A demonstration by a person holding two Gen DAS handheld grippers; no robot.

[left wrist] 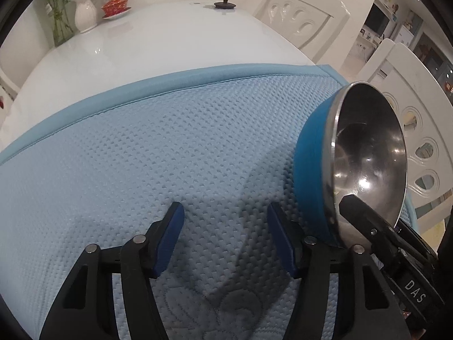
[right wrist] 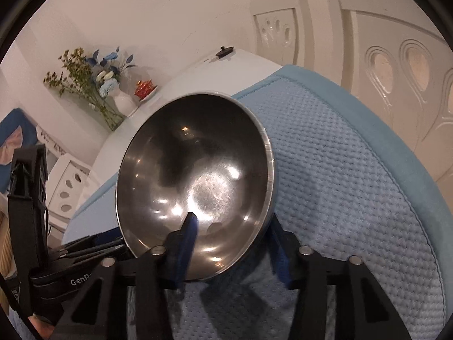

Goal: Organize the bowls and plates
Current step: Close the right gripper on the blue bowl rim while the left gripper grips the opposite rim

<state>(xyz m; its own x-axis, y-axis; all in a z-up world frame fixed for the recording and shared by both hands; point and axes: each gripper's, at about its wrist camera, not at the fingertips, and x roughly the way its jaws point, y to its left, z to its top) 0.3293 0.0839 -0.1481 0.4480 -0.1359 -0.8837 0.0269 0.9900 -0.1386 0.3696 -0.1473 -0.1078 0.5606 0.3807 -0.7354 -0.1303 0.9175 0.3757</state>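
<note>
A steel bowl [right wrist: 195, 170] with a blue outside is held tilted above the light blue mat [right wrist: 339, 184]. My right gripper [right wrist: 232, 235] is shut on the bowl's near rim, one finger inside the bowl and one outside. In the left wrist view the same bowl [left wrist: 365, 153] hangs at the right, gripped by the right gripper's black finger. My left gripper [left wrist: 225, 215] is open and empty, low over the mat [left wrist: 141, 155], just left of the bowl.
The mat lies on a white table [left wrist: 141, 42]. At the table's far end stand a white vase with flowers [left wrist: 85, 11], a red lidded cup on a saucer [left wrist: 114, 5] and a small black lid [left wrist: 225, 4]. White chairs [left wrist: 410, 113] stand along the right side.
</note>
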